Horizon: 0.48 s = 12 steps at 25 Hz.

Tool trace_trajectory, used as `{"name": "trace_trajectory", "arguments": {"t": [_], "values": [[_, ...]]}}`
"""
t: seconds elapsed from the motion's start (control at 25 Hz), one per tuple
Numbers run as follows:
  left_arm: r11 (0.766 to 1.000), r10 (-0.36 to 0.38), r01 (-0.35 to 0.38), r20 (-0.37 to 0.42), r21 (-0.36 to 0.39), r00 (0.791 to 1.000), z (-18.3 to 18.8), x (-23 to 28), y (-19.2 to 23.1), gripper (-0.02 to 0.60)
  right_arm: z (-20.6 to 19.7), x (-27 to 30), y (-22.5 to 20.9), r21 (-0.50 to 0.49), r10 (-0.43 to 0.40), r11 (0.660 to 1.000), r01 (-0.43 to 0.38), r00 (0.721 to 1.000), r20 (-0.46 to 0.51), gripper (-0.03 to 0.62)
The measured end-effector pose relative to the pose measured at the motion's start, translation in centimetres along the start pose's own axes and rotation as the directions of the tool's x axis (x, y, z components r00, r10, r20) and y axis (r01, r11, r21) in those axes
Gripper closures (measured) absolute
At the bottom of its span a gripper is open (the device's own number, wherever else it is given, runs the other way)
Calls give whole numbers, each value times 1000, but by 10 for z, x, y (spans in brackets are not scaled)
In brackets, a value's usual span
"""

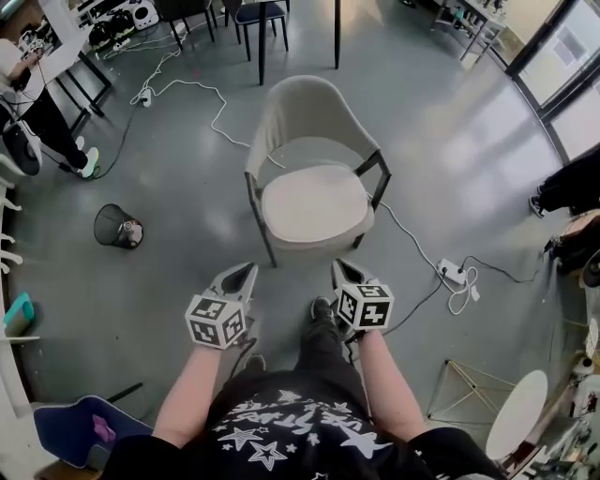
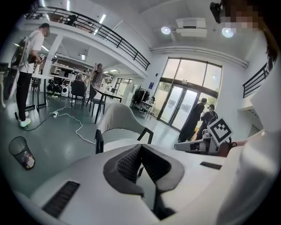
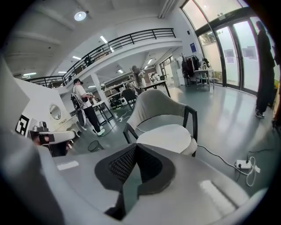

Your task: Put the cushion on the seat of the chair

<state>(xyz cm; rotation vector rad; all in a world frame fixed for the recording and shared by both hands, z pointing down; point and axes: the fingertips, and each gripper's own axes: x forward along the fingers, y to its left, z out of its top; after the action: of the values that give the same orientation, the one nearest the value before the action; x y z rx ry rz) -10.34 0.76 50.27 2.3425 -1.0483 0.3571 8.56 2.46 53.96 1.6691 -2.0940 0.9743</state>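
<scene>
A beige chair (image 1: 309,112) with dark legs stands on the grey floor ahead of me. A pale round cushion (image 1: 314,202) lies flat on its seat. Both grippers hang short of the chair's front edge, apart from it. My left gripper (image 1: 246,270) is shut with nothing between its jaws, and so is my right gripper (image 1: 339,267). In the left gripper view the left gripper (image 2: 140,147) points at the chair (image 2: 118,116). In the right gripper view the right gripper (image 3: 135,147) sits below the cushion (image 3: 164,137).
A power strip (image 1: 453,273) with a white cable lies right of the chair. A wire bin (image 1: 117,226) lies tipped at the left. Another white cable (image 1: 202,89) runs behind the chair. A person (image 1: 37,103) stands far left, and dark chairs (image 1: 258,14) stand at the back.
</scene>
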Motion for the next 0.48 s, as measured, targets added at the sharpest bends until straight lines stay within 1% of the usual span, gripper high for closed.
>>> {"name": "trace_trajectory", "arguments": {"t": [0.12, 0.28, 0.4, 0.48], "values": [[999, -28, 27, 19, 20, 999, -8, -29, 1, 572, -7, -17, 22, 1, -33, 999, 33, 999, 41, 591], [996, -77, 76, 23, 49, 997, -21, -69, 3, 572, -25, -41, 54, 8, -78, 997, 78, 994, 76, 591], [991, -121, 120, 20, 54, 992, -32, -99, 4, 572, -46, -61, 73, 42, -118, 993, 114, 989, 88, 591], [987, -152, 150, 20, 62, 988, -35, -115, 4, 572, -57, -75, 79, 77, -161, 985, 153, 981, 105, 591]]}}
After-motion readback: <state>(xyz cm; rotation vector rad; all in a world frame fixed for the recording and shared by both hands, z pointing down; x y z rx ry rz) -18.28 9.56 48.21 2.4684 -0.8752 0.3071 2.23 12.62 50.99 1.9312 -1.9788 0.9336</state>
